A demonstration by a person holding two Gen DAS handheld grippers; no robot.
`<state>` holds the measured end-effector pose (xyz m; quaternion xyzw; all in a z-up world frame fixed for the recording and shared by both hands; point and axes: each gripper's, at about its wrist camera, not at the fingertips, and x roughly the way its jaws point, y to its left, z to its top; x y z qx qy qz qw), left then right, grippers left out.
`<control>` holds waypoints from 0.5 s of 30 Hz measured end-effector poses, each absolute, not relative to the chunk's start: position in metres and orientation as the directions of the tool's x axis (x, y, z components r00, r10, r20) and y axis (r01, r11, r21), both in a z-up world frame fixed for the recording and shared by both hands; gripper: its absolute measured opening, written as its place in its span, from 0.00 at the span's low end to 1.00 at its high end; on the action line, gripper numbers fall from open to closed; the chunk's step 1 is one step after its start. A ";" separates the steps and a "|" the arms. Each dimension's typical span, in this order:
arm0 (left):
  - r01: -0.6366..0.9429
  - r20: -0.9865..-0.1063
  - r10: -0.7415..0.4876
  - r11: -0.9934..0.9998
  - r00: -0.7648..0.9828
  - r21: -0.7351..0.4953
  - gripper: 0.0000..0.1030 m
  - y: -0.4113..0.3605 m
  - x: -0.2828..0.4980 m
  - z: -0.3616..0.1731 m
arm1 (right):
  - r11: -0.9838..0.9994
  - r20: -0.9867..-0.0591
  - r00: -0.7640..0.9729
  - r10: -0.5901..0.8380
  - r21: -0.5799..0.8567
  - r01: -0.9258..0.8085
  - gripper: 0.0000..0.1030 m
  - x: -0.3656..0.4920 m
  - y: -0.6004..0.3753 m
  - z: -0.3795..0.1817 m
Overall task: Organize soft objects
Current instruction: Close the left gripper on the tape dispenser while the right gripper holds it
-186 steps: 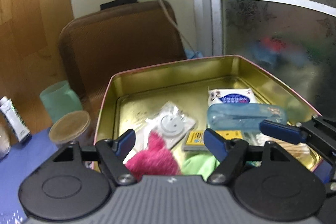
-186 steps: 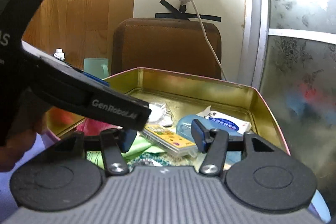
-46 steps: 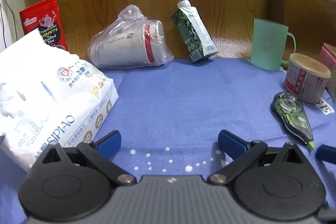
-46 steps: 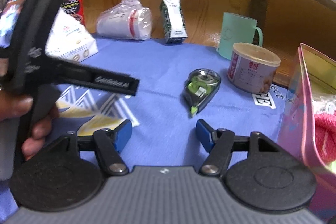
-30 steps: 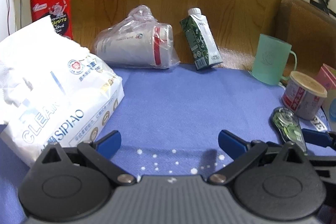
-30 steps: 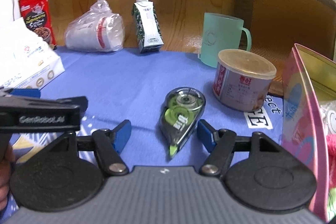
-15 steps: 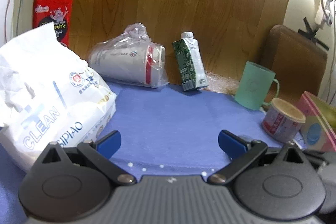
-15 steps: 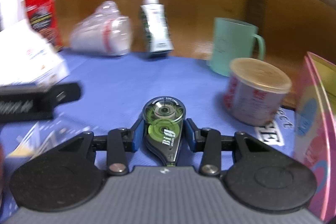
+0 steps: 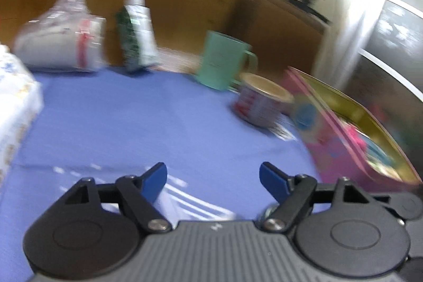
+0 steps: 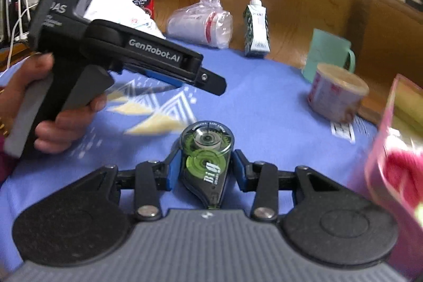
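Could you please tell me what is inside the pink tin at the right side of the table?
Inside the pink tin, with its gold lining, a pink fluffy item shows plainly. The left wrist view adds blurred blue and green patches that I cannot identify. The tin's near wall hides the rest.

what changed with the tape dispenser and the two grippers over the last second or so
The right gripper closed its jaws on the correction tape dispenser, which lay loose on the blue cloth a second ago, and now holds it. The left gripper swung toward the pink tin, and its jaws have just been closing, nothing between them. Mug, can and carton stayed put.
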<state>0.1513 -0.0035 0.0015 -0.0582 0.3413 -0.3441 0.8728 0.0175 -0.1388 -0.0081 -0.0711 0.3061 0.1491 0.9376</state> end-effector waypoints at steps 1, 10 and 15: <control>0.583 -0.554 -0.659 0.737 0.509 -0.342 0.77 -0.007 0.145 0.001 | 0.945 -0.588 0.777 0.224 -0.064 -0.321 0.43 0.009 -0.140 -0.009; 0.663 -0.558 -0.702 0.675 0.442 -0.324 0.82 -0.034 0.077 -0.003 | 0.950 -0.559 0.791 0.248 -0.018 -0.311 0.44 -0.030 -0.159 -0.013; 0.660 -0.550 -0.739 0.641 0.390 -0.392 0.81 -0.044 0.061 -0.004 | 0.952 -0.547 0.798 0.251 -0.008 -0.306 0.50 -0.043 -0.166 -0.013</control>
